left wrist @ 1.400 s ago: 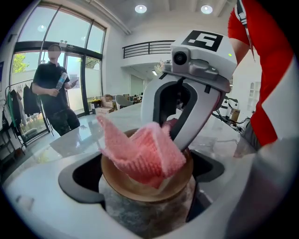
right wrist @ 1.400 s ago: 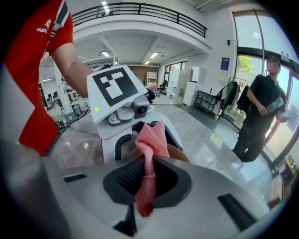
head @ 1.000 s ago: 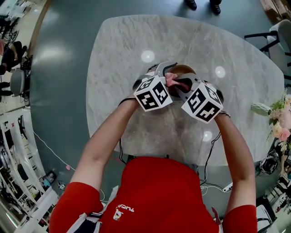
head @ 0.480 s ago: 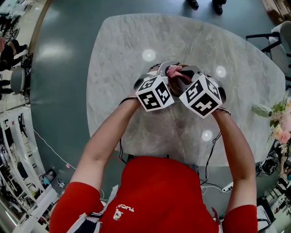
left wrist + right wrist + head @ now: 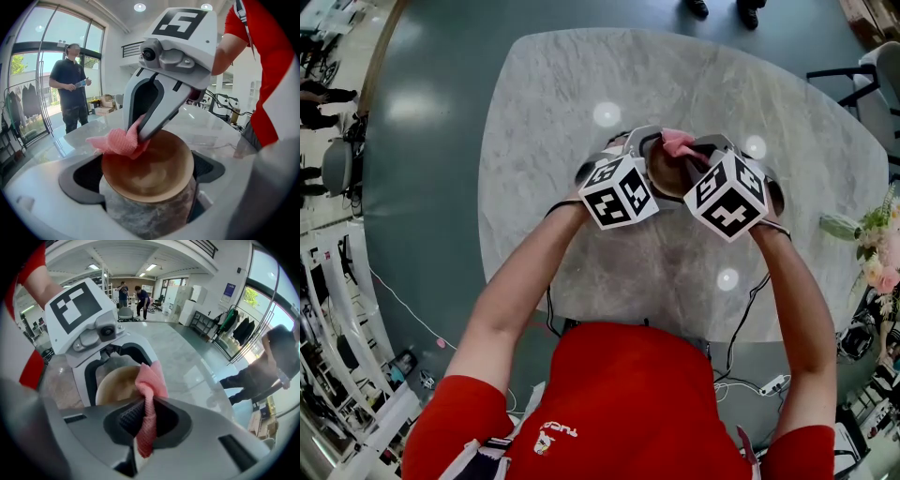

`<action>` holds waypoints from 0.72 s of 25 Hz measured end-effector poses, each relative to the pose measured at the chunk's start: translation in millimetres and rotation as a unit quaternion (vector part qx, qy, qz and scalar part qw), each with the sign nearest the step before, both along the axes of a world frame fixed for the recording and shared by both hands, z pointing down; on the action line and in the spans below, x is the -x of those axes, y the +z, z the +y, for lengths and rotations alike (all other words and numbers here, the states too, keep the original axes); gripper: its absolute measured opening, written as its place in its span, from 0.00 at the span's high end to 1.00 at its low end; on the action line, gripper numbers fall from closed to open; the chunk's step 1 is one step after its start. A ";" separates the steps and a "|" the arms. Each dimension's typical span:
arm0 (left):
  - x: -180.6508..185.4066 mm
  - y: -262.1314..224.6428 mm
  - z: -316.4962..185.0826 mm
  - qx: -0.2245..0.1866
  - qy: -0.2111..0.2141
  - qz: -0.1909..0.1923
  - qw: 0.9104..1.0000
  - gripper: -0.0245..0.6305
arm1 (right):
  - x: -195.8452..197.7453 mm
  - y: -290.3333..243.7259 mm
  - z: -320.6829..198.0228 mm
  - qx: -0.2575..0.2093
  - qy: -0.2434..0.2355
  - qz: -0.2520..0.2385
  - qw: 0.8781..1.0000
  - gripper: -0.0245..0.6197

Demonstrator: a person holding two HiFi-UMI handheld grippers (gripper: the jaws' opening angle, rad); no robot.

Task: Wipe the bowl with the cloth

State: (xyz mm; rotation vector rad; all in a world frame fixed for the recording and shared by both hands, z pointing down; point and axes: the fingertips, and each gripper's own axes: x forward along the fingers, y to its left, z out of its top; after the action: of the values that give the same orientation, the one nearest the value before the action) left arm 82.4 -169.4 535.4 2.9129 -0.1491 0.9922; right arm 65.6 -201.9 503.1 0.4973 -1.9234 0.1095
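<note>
Bowl (image 5: 149, 171): was clamped between left gripper (image 5: 634, 145) jaws. Cloth (image 5: 150, 378): was pinched in right gripper (image 5: 139, 133) jaws, at the rim. Wiping judged underway; an inward sweep was called for.

From where I stand, the two tools crowd each other over the middle of the tabletop (image 5: 553, 112). The left tool (image 5: 630, 147) clasps the bowl (image 5: 669, 178), and the right tool (image 5: 692, 155), gripping the cloth (image 5: 678, 141), blocks the bowl's mouth. Around them the marble is open. Flowers (image 5: 879, 246) stand at the right edge, well apart.
</note>
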 end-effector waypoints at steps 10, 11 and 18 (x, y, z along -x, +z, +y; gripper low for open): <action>0.4 -0.5 0.1 0.001 0.000 -0.001 1.000 0.08 | -9.1 -0.1 30.6 0.060 -0.052 0.047 0.996 0.93; 0.4 -0.6 0.1 0.001 0.000 -0.001 1.000 0.08 | -8.4 0.1 34.6 0.069 -0.058 0.049 0.995 0.93; -0.4 -0.2 0.2 0.002 0.000 0.000 1.000 0.08 | 5.0 0.8 57.9 0.143 -0.073 0.017 0.987 0.93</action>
State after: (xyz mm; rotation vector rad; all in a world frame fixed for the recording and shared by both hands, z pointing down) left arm 82.8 -169.2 535.3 2.9093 -0.1463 0.9922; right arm 60.6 -144.1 503.9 0.1644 -1.8646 0.2752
